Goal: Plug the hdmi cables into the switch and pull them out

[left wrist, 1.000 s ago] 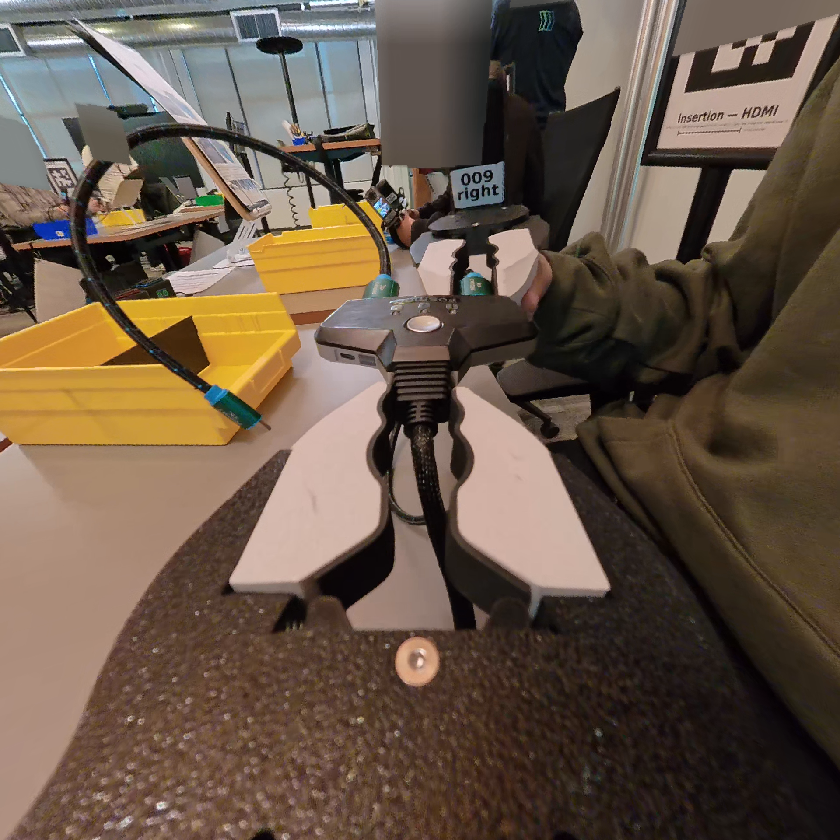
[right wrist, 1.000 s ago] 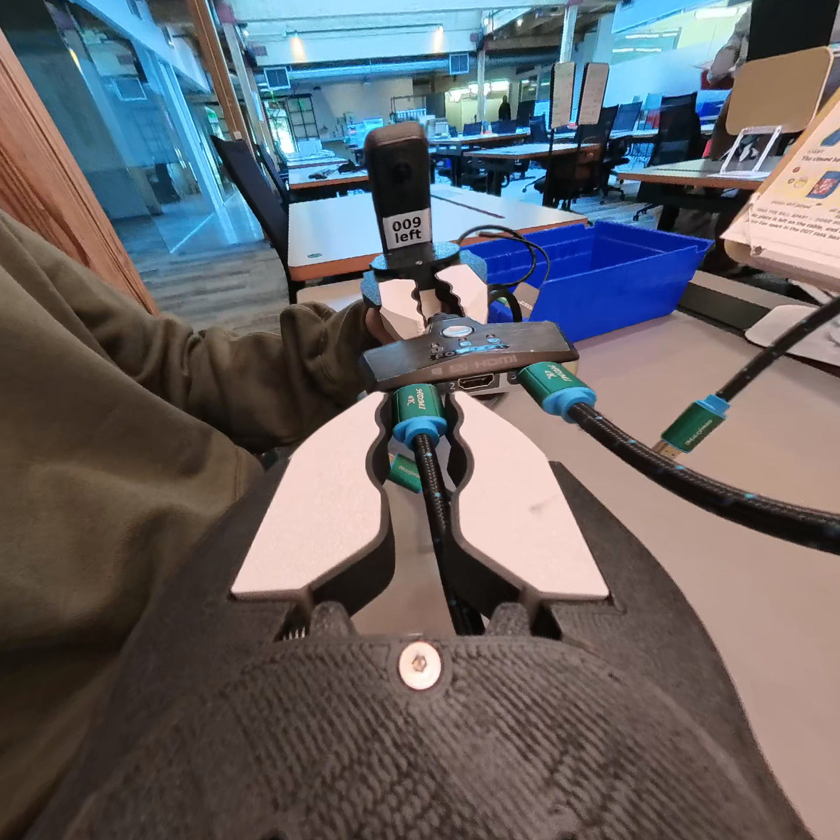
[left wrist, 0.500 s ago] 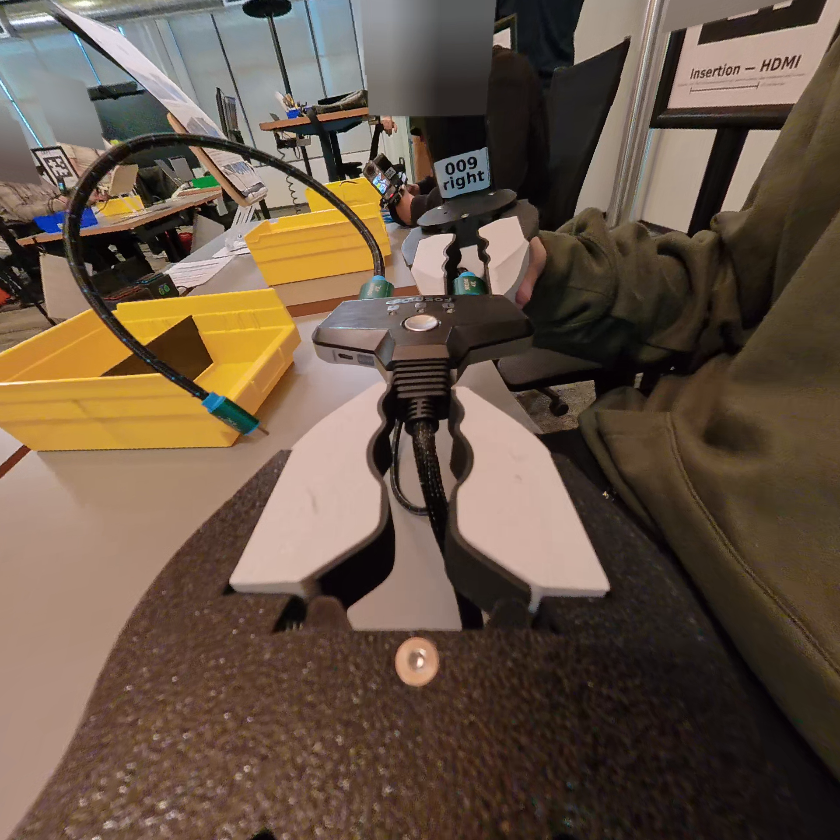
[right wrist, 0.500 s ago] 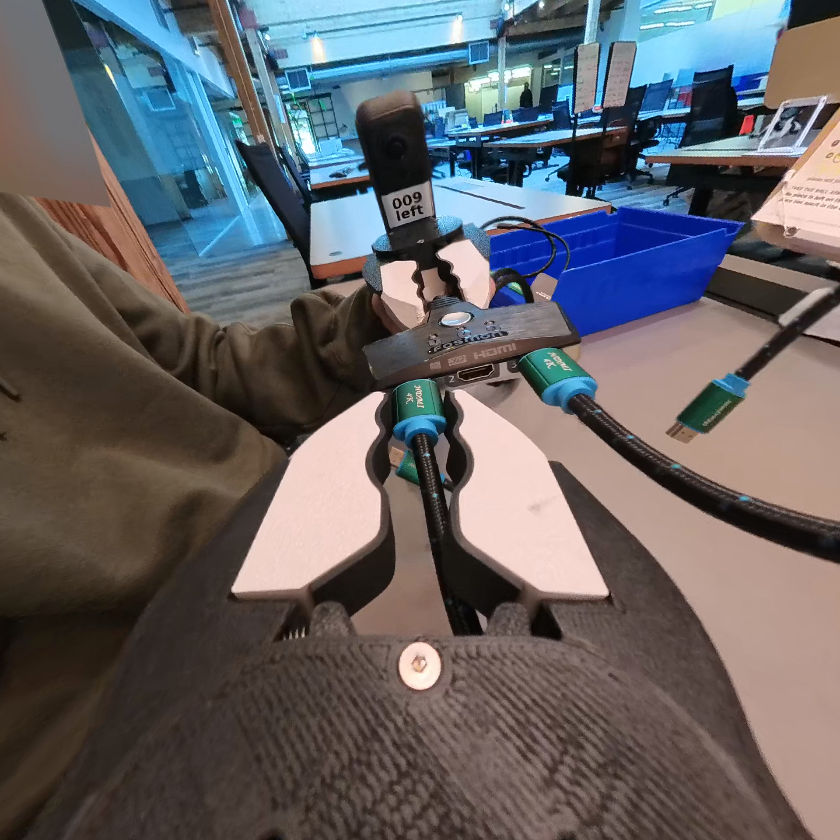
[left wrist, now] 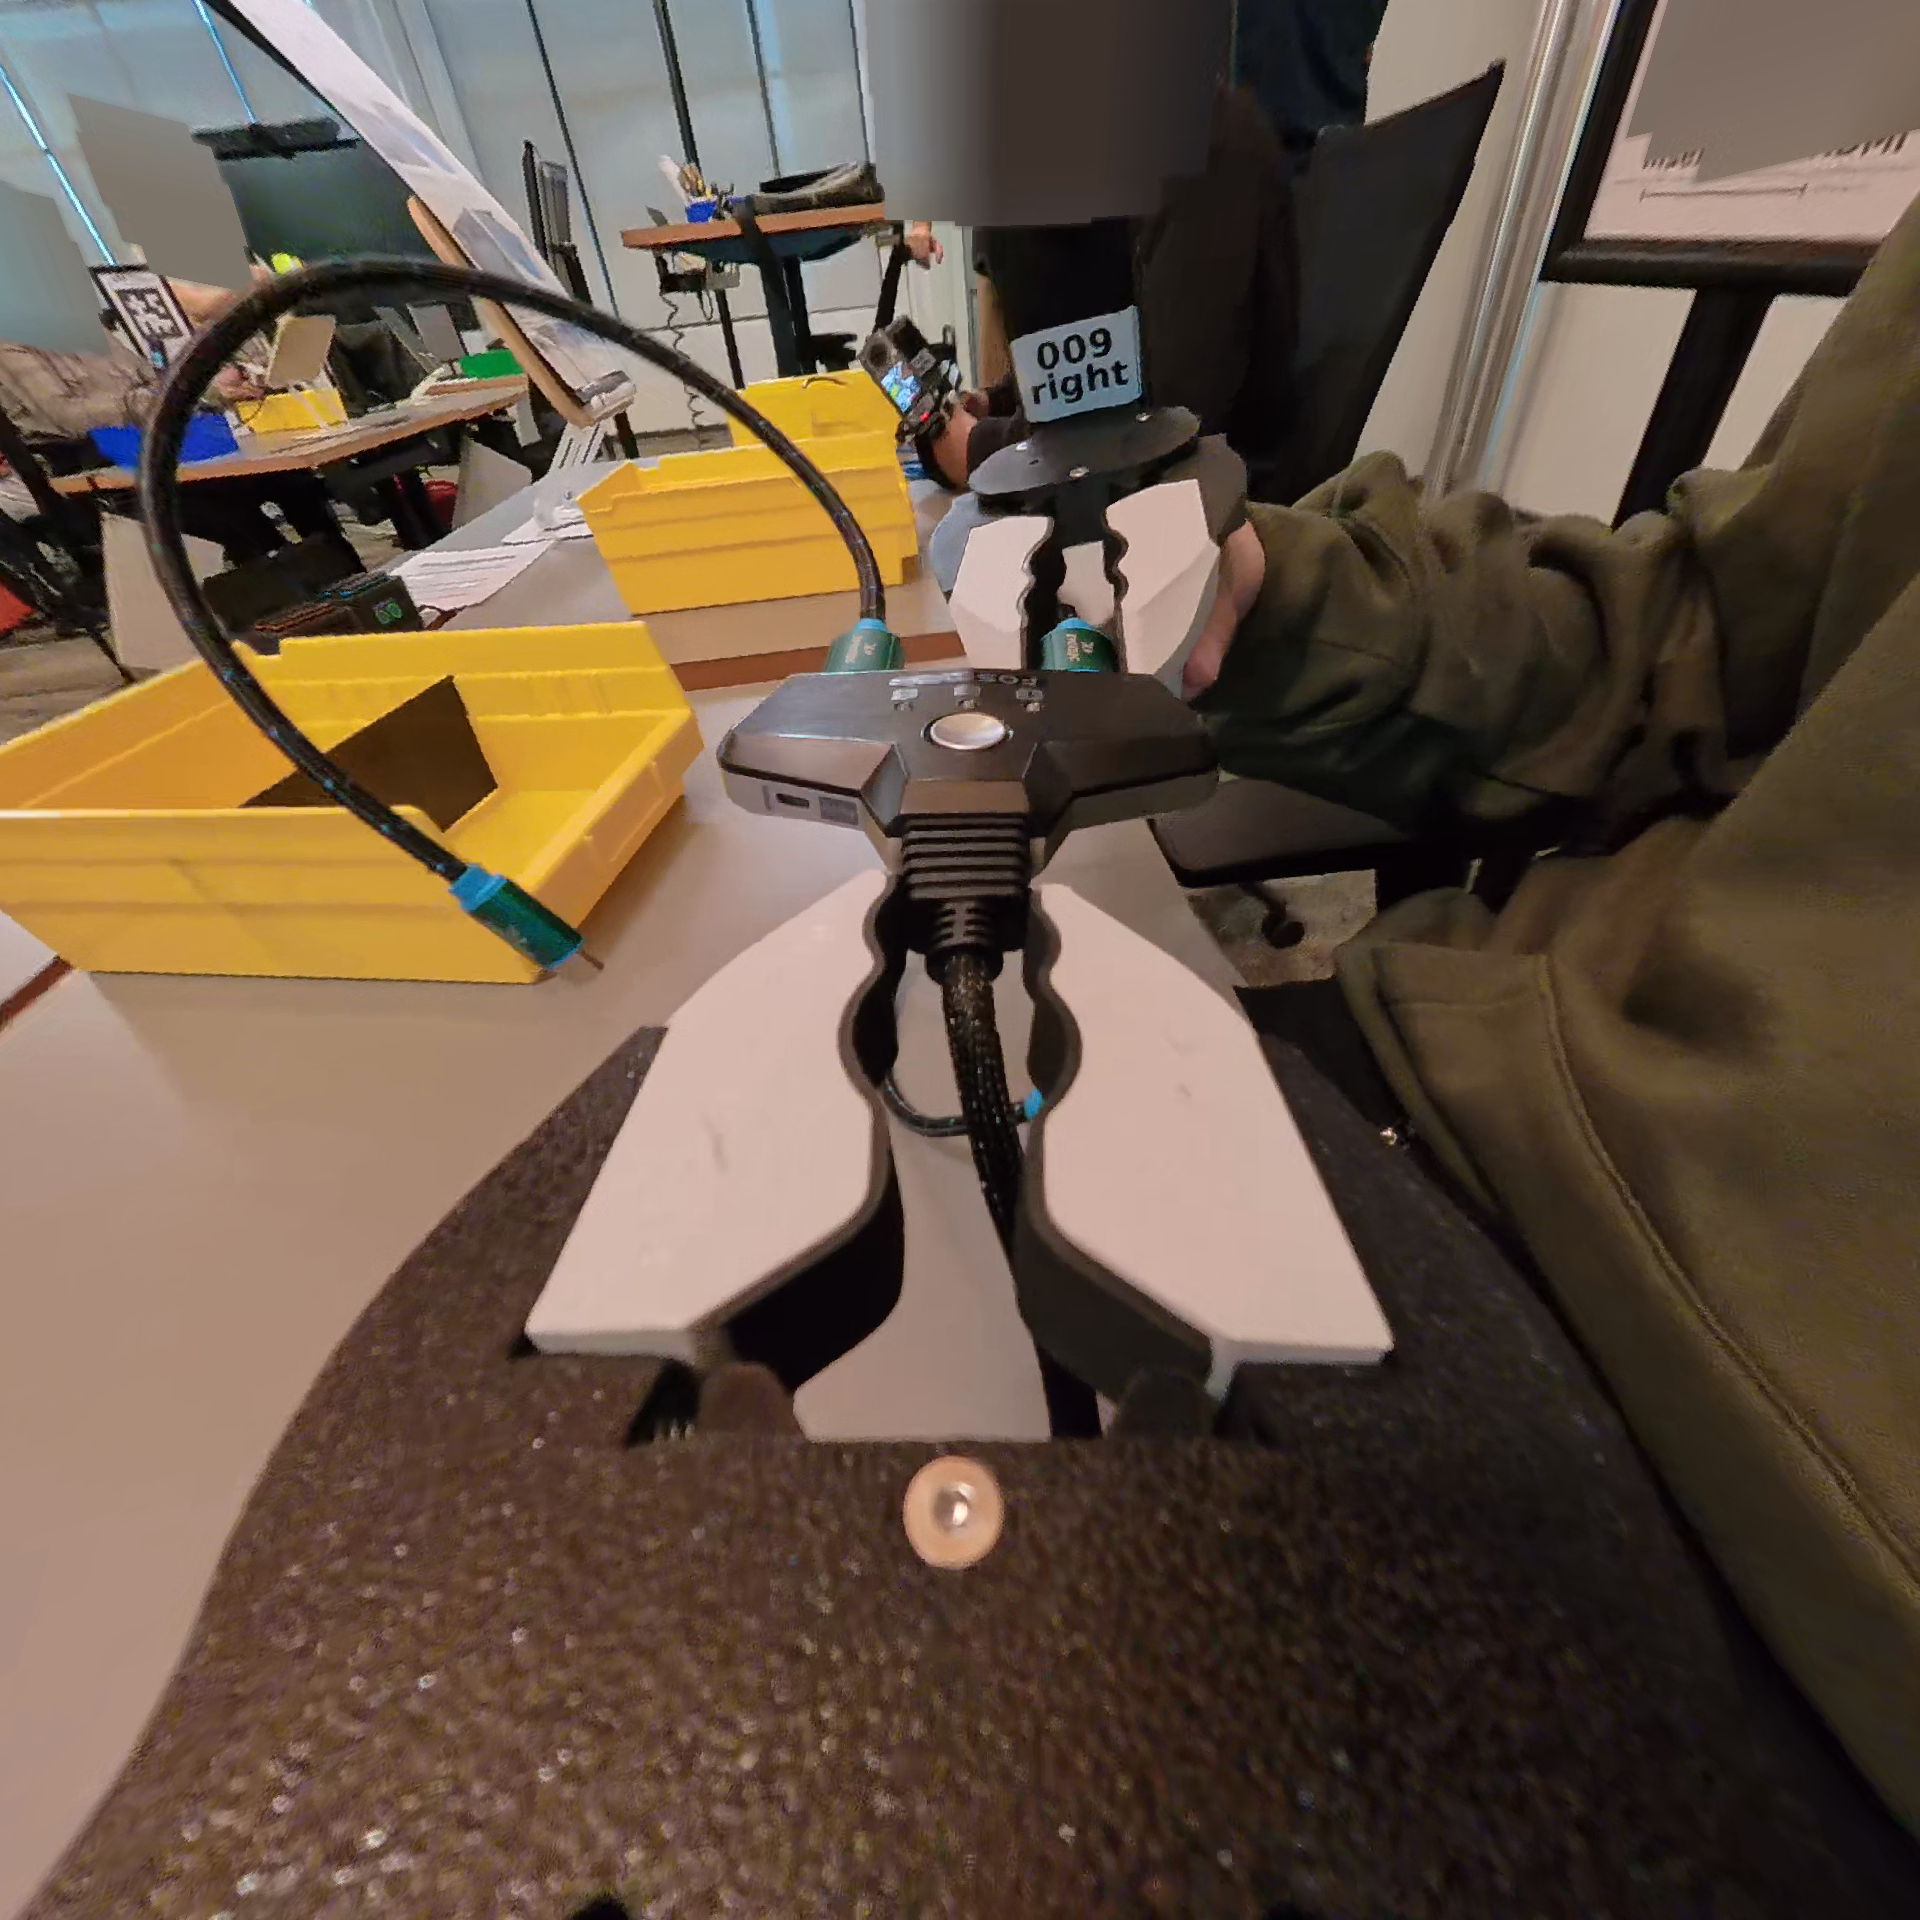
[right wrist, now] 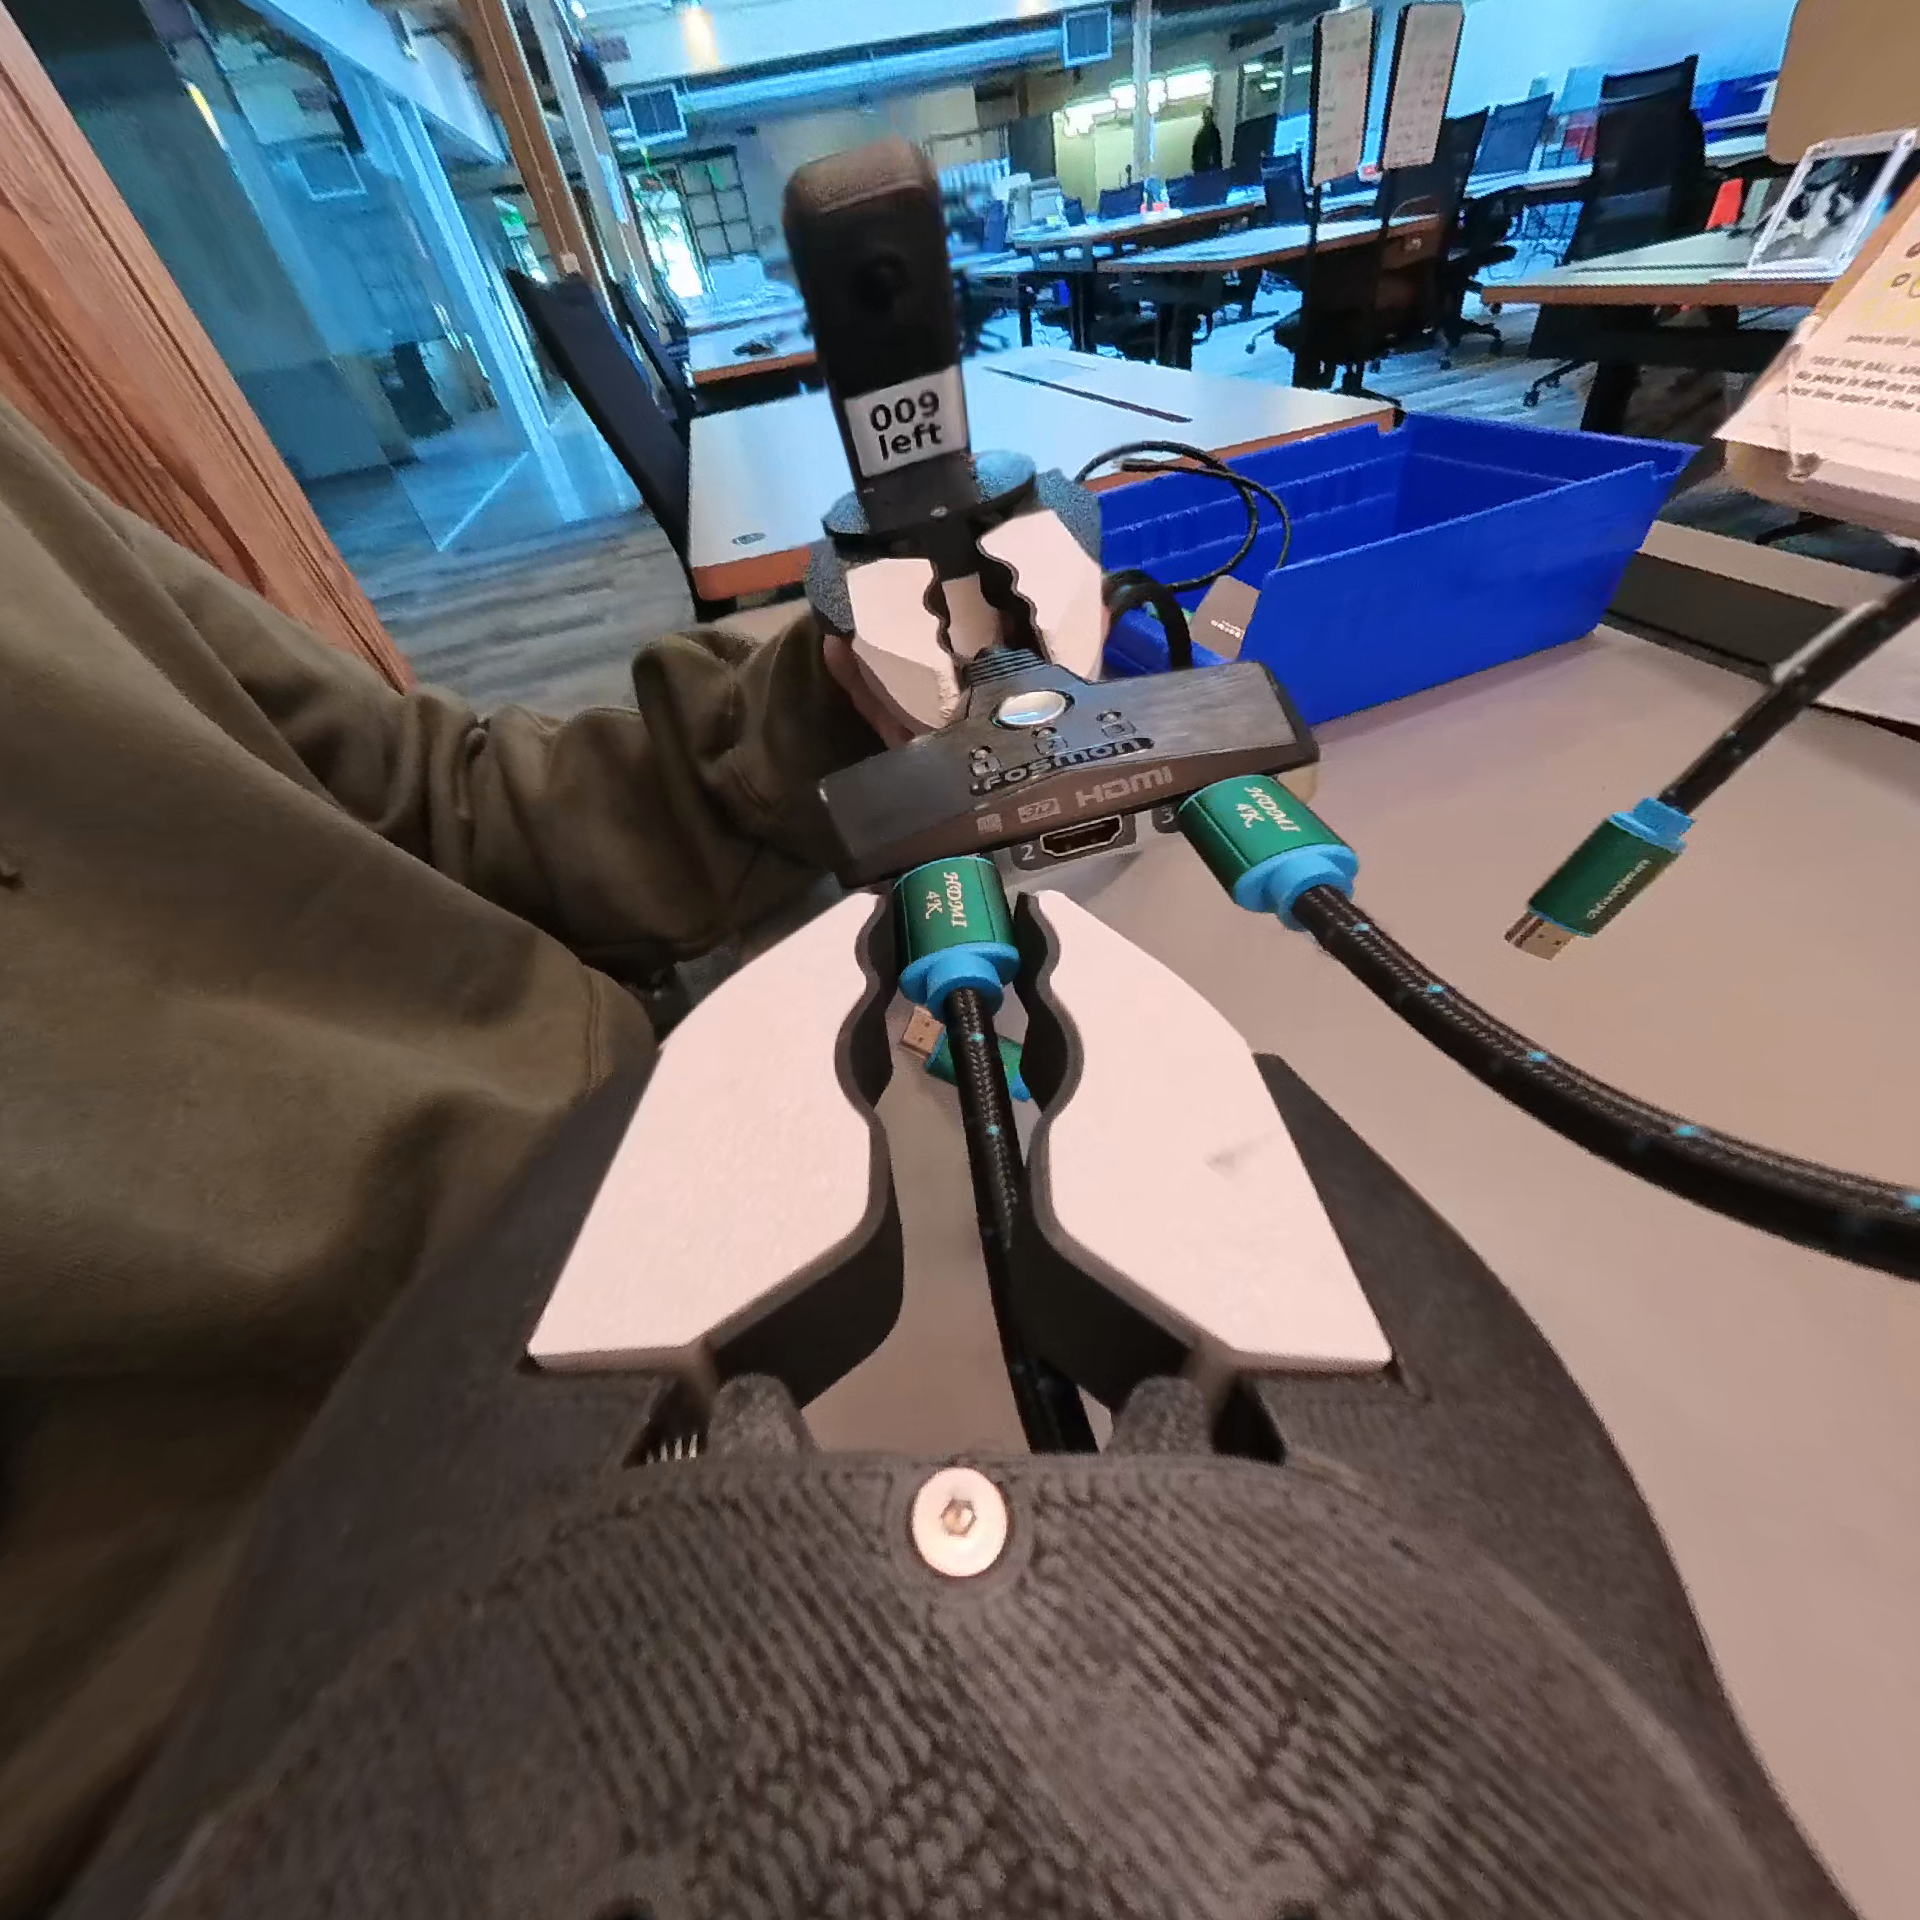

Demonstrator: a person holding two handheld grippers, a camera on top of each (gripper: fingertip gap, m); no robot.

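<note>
Between right gripper (right wrist: 956, 935) fingers: green lettered plug (right wrist: 951, 925), clamped, seated in branded switch (right wrist: 1070, 758). Left gripper (left wrist: 961, 935) fingers clamp switch's ribbed cable collar (left wrist: 961, 862).

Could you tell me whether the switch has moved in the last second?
Yes, slightly: in the left wrist view the switch sits lower against the far yellow bin than before.

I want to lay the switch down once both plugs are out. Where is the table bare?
Bare table lies in front of the near yellow bin, left of the left gripper. More lies right of the switch, before the blue bin, though a cable and loose plug hang over it.
</note>
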